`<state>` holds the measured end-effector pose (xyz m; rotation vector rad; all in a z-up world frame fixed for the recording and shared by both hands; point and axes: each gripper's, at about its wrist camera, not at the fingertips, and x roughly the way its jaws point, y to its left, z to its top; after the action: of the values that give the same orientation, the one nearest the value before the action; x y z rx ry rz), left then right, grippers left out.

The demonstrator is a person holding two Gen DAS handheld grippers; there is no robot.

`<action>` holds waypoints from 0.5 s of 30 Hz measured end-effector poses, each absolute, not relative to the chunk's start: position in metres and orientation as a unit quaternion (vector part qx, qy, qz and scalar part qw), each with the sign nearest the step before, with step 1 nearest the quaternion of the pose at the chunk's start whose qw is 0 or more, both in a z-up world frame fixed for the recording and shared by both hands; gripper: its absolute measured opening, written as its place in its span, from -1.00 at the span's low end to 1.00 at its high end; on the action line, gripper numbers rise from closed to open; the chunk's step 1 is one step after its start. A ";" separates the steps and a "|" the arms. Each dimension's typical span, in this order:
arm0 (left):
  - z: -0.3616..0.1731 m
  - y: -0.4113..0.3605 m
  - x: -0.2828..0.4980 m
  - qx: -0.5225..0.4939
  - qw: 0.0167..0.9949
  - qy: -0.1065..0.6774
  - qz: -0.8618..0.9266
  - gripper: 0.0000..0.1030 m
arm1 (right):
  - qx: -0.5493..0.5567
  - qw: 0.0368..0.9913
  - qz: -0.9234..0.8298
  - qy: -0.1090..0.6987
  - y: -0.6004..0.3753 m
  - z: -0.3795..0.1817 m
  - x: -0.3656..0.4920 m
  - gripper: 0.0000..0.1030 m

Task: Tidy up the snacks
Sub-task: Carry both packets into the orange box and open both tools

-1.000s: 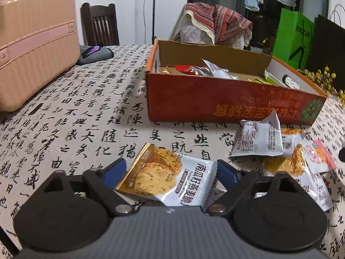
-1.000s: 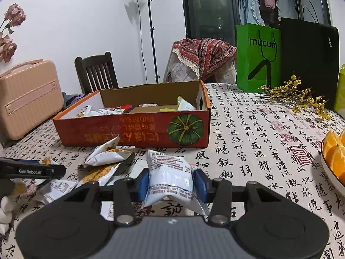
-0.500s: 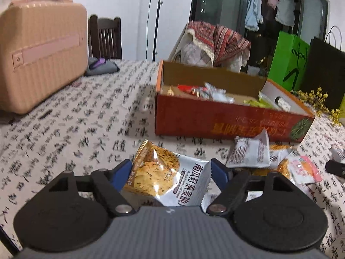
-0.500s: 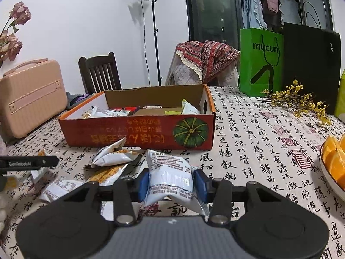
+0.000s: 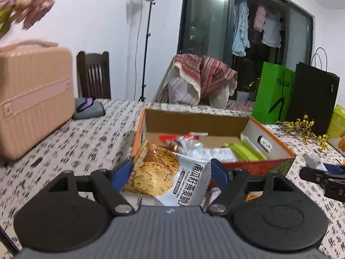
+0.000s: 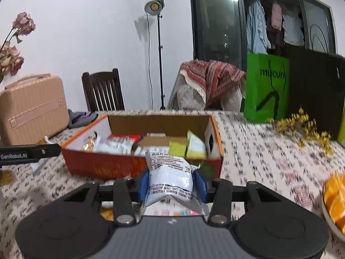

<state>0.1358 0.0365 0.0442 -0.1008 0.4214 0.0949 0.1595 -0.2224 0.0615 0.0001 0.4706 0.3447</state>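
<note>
My left gripper (image 5: 170, 172) is shut on a pumpkin-seed oat crisp packet (image 5: 163, 174), held in the air in front of the orange cardboard box (image 5: 278, 161). My right gripper (image 6: 171, 183) is shut on a white and blue snack packet (image 6: 170, 174), lifted before the same box (image 6: 103, 164). The box holds several snack packets, red, white and green. The right gripper's tip shows at the right edge of the left wrist view (image 5: 323, 179); the left gripper's arm shows at the left of the right wrist view (image 6: 28, 153).
A pink suitcase (image 5: 32, 95) stands on the table at left. Green (image 6: 266, 90) and black paper bags and yellow flowers (image 6: 306, 129) stand at back right. A plate of orange slices (image 6: 334, 198) is at the right edge. Loose packets lie under the grippers.
Both grippers have risen off the table with their packets and moved toward the box. The box interior now shows more from above.
</note>
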 end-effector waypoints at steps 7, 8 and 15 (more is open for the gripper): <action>0.065 0.023 0.165 -0.035 0.981 0.189 0.040 0.53 | -0.018 0.962 0.175 0.209 -0.203 0.083 0.192 -0.14; 0.067 0.021 0.169 -0.036 0.981 0.186 0.040 0.53 | -0.019 0.962 0.176 0.207 -0.200 0.086 0.197 -0.14; 0.074 0.013 0.208 -0.032 0.982 0.178 0.053 0.54 | -0.023 0.964 0.166 0.208 -0.183 0.097 0.245 -0.14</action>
<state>0.2083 0.0133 0.0738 -0.0639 0.3582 0.1058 0.2448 -0.1829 0.0972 -0.0462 0.4208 0.3355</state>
